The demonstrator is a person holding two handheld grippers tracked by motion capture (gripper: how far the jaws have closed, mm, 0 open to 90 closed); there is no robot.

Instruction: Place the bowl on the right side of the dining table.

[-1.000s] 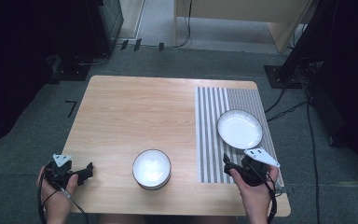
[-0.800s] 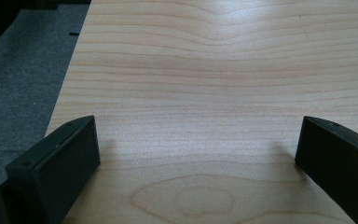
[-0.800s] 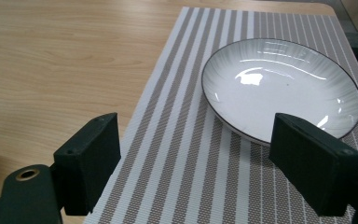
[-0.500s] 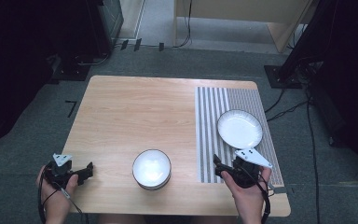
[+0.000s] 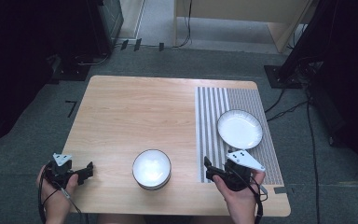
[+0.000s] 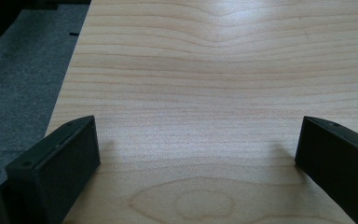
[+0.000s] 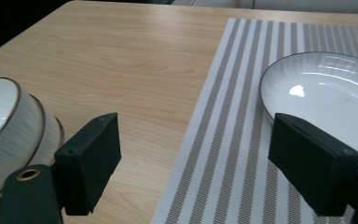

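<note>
Stacked bowls [image 5: 151,169] near table [image 5: 135,112] front edge.

bowls [image 5: 151,169]: white, dark brown rims
plate [image 5: 239,129]: white, dark rim
mat [image 5: 214,112]: grey and white stripes
bench [image 5: 135,116]: pale wood grain
tool jaws: black

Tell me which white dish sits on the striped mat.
The shallow plate, at the right side of the table. It lies on the striped mat; the stacked bowls stand on bare wood.
</note>
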